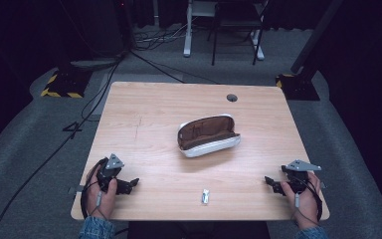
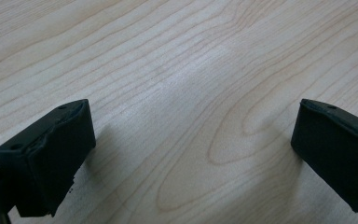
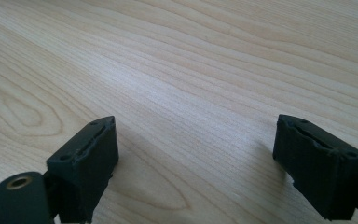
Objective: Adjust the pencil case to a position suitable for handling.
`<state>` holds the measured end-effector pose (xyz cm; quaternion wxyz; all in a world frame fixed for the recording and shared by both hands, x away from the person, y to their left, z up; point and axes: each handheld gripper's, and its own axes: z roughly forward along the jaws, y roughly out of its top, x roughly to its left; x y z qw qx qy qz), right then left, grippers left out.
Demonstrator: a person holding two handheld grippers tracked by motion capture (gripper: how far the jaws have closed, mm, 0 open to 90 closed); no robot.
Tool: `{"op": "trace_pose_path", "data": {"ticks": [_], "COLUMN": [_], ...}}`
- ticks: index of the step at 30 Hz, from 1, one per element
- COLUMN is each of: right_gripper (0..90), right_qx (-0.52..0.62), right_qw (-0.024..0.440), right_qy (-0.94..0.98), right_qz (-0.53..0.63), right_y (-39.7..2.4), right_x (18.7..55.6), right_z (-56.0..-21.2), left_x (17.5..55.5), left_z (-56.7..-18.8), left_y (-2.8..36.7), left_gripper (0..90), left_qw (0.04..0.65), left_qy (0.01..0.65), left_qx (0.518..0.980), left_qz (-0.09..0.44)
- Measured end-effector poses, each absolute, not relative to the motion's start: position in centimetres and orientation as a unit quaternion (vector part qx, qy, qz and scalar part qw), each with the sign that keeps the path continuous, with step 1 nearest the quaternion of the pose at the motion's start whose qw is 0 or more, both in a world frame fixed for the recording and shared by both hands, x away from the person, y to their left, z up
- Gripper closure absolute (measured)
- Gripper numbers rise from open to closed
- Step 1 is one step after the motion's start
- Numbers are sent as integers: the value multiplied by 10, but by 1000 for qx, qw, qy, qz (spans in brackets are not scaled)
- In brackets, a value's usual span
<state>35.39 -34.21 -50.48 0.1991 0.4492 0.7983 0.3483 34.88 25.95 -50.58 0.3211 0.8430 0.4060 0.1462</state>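
Observation:
A white pencil case (image 1: 208, 135) with a brown lining lies unzipped and gaping at the middle of the wooden table (image 1: 149, 114). A small white object (image 1: 206, 195) lies near the front edge, between the two hands. My left gripper (image 1: 132, 183) rests at the front left, pointing toward the table's middle. Its jaws stand wide apart over bare wood (image 2: 191, 121), so it is open. My right gripper (image 1: 269, 182) rests at the front right, pointing left. It is open too, with only wood grain (image 3: 196, 126) between its jaws.
A round cable hole (image 1: 232, 97) sits near the table's far edge. Beyond the table are a white-legged desk frame (image 1: 188, 35), black stands with yellow-striped bases (image 1: 59, 84) and cables (image 1: 104, 74) on grey carpet.

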Motion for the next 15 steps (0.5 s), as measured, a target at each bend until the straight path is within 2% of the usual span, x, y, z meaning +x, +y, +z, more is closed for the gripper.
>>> {"op": "trace_pose_path", "data": {"ticks": [15], "right_gripper": [145], "right_qx": [449], "right_qw": [199], "right_qy": [798], "right_qz": [348], "right_y": [-342], "right_x": [354], "right_z": [-505], "left_x": [364], "left_z": [-506], "left_y": [246], "left_gripper": [2], "left_qw": [325], "left_qy": [391], "left_qx": [850], "left_qz": [140]}}
